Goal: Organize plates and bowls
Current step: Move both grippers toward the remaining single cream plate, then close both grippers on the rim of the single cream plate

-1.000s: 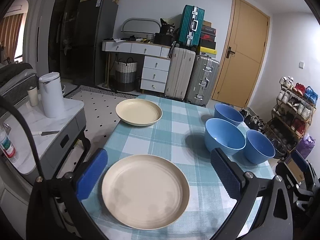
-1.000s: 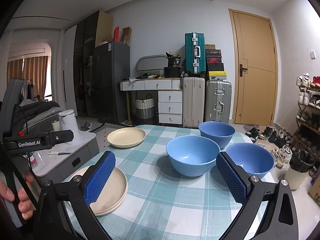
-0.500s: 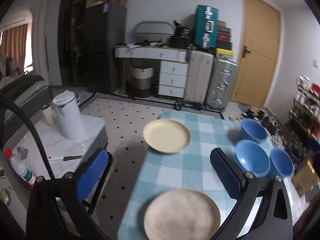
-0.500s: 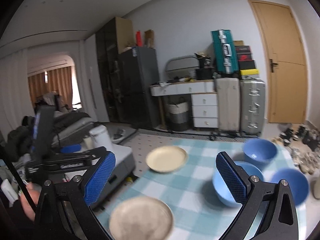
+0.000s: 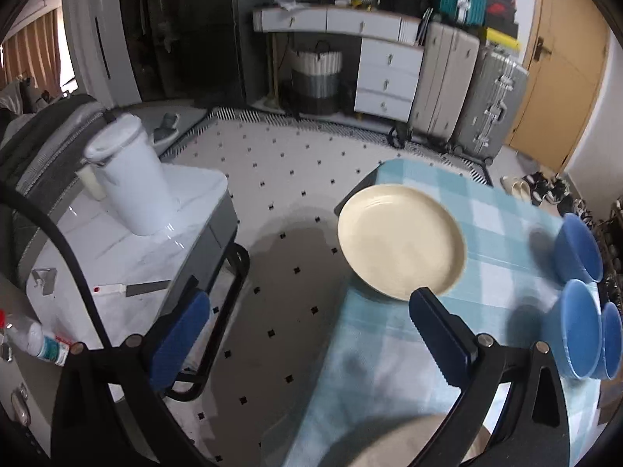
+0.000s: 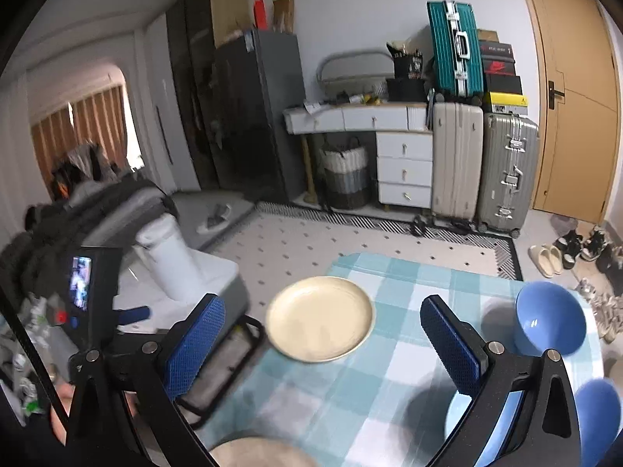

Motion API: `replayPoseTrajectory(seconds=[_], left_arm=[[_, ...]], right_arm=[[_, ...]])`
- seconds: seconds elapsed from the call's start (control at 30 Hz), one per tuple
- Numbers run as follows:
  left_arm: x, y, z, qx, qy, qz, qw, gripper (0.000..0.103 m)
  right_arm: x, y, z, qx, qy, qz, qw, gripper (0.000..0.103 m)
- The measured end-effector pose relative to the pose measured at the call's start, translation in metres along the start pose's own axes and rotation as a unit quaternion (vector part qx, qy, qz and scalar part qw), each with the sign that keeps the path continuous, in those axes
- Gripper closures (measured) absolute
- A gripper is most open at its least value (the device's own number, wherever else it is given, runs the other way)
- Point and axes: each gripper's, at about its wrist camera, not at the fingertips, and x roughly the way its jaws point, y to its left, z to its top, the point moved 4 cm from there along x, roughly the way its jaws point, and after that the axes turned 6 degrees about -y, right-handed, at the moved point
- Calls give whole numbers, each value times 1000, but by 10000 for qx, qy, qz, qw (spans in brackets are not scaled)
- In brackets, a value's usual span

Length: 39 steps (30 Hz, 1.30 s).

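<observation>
A cream plate [image 5: 401, 241] lies at the far left corner of the checked table [image 5: 389, 369]; it also shows in the right wrist view [image 6: 321, 317]. A second cream plate [image 5: 405, 443] lies at the near edge, mostly cut off, and shows in the right wrist view [image 6: 257, 453] too. Three blue bowls [image 5: 576, 327] stand at the right side; the far bowl [image 6: 549, 321] is clear in the right wrist view. My left gripper [image 5: 307, 334] is open and empty, high above the table's left edge. My right gripper [image 6: 323, 350] is open and empty above the table.
A grey side cart [image 5: 128, 241] with a white kettle [image 5: 132, 183], a knife and a bottle stands left of the table. Suitcases [image 6: 479, 163], drawers and a door stand at the back. Shoes [image 6: 572, 249] lie on the floor at the right.
Both grippers have risen and pulled back and left from the table. The views now look down on the far plate, and the near plate has slid to the bottom edge. Both stayed open.
</observation>
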Motion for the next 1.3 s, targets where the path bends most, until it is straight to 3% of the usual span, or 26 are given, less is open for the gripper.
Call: replayPoseTrajectory(seconds=[0.2, 0.37, 0.57, 0.77, 1.03, 1.3], left_arm=[[66, -4, 14, -96, 388, -148, 9991, 0], [106, -12, 28, 220, 517, -113, 9984, 0], [149, -26, 30, 726, 910, -174, 9930, 1], [177, -25, 30, 155, 1305, -797, 9881, 1], [199, -34, 20, 373, 1528, -793, 9844, 2], [202, -41, 21, 478, 1463, -809, 9848, 2]], right_arm=[[103, -36, -11, 590, 1284, 39, 9900, 1], [179, -58, -40, 1213, 2258, 87, 9666, 1], [230, -66, -59, 1055, 2427, -86, 9643, 1], [261, -72, -69, 1029, 2574, -197, 9606, 1], [284, -81, -87, 845, 2744, -404, 9570, 1], [298, -101, -102, 1664, 2793, -474, 9445, 3]])
